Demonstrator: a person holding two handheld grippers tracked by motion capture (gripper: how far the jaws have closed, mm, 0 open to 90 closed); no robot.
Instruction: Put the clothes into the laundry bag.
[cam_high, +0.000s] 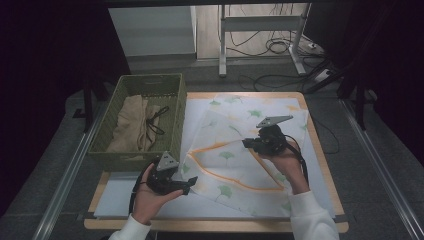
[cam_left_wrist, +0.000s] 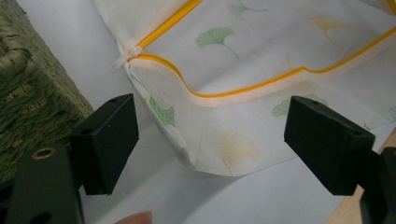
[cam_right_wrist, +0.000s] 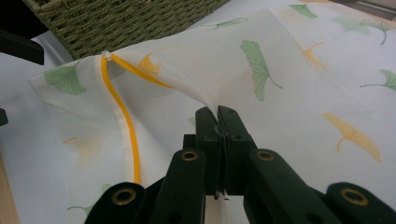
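A white mesh laundry bag (cam_high: 235, 160) printed with green and yellow ginkgo leaves is lying across the middle of the pale surface (cam_high: 120, 197), just right of a green woven basket (cam_high: 177, 107) that is holding a tan cloth (cam_high: 131, 125) and a dark cord (cam_high: 156, 122).

The high view is giving the whole layout: the left tool (cam_high: 189, 184) is sitting in the person's left hand (cam_high: 150, 197) at the bag's near-left corner, and the right tool (cam_high: 248, 144) is hanging over the bag's middle in the right hand (cam_high: 287, 165).

The left gripper view is adding what the high view blurs: the left tool (cam_left_wrist: 210, 140) is standing released, its jaws wide apart, with the bag's rounded corner (cam_left_wrist: 205, 140) lying between them and apparently untouched. It is also showing the orange zipper line (cam_left_wrist: 243, 88) curving across the fabric and a small white zipper pull (cam_left_wrist: 123, 58) at its end, beside the basket wall (cam_left_wrist: 32, 93).

The right gripper view is showing the grip: the right tool (cam_right_wrist: 218, 114) is clenched on a pinch of the bag's top layer (cam_right_wrist: 205, 79), which is rising in a taut ridge toward the jaws. The mesh is looking thin and translucent, faintly ribbed near the pinch, and the opening seems to be gaping slightly there, though the angle is making that hard to confirm.
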